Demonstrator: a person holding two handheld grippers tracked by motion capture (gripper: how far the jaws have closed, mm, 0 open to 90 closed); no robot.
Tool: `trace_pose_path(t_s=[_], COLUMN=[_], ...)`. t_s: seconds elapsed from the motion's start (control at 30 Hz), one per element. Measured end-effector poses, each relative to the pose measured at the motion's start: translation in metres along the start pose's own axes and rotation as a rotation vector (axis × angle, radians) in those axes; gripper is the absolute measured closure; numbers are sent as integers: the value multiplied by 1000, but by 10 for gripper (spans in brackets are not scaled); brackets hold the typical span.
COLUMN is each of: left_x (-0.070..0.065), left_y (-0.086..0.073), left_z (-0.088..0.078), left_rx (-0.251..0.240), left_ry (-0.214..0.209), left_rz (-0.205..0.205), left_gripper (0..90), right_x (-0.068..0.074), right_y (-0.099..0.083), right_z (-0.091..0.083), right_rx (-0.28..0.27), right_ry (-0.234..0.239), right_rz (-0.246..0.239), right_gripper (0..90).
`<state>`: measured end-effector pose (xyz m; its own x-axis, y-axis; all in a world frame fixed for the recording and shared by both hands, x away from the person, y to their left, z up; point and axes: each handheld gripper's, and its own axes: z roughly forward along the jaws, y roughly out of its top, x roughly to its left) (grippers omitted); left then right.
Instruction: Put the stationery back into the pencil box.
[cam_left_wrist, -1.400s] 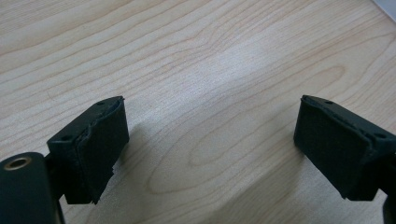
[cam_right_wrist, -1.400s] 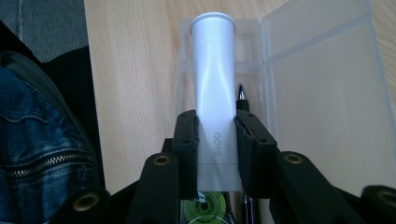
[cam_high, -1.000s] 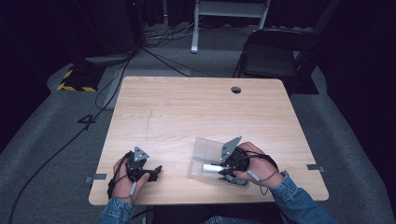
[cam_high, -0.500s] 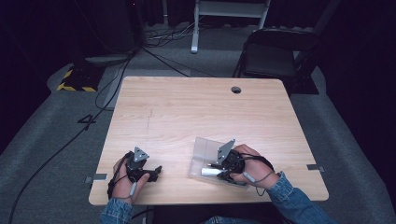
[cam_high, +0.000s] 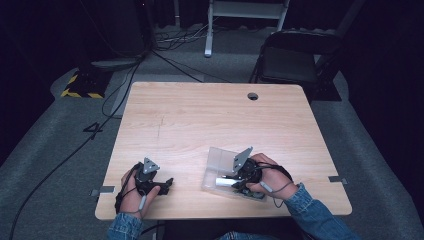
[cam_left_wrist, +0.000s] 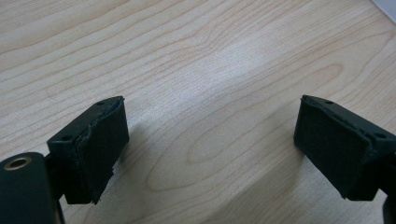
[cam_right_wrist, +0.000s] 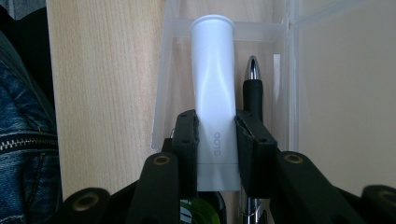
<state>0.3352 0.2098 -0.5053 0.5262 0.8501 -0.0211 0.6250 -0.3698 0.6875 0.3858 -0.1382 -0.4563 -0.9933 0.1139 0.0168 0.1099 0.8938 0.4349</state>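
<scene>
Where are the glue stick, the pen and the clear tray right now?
glue stick (cam_right_wrist: 213, 74), right gripper view, middle of its white barrel.
pen (cam_right_wrist: 252, 93), right gripper view, black grip section.
clear tray (cam_high: 218, 157), high view, bare far compartment.

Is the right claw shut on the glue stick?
Shut: the right claw has both pads pressed on the white glue stick, above the clear tray.
</scene>
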Motion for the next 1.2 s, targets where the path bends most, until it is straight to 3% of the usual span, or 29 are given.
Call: trace_pose_path(t_s=[0.13,0.27,0.4,0.6,0.93,1.07,1.2], left_x=[0,0,0,0,0,0,0], left_y=[0,0,0,0,0,0,0], left_z=[0,0,0,0,0,0,0], left_rx=[0,0,0,0,0,0,-1], left_ry=[0,0,0,0,0,0,-1], left_rz=[-1,0,0,0,0,0,0], left_gripper=[105,105,105,105,105,105,105], right_x=[-1,-1,-4,-6,-1,-1,-1], right_y=[0,-2,-3,-5,-3,-4,-4], right_z=[1,3,3,3,5,3,-3], right_rx=[-2,-29,-41,-58,-56,-64,-88], right_ry=[2,2,-6,-9,-40,-37,-34], right_rz=[5,50,40,63,67,74,93], right_gripper=[713,710,702,695,692,632,634])
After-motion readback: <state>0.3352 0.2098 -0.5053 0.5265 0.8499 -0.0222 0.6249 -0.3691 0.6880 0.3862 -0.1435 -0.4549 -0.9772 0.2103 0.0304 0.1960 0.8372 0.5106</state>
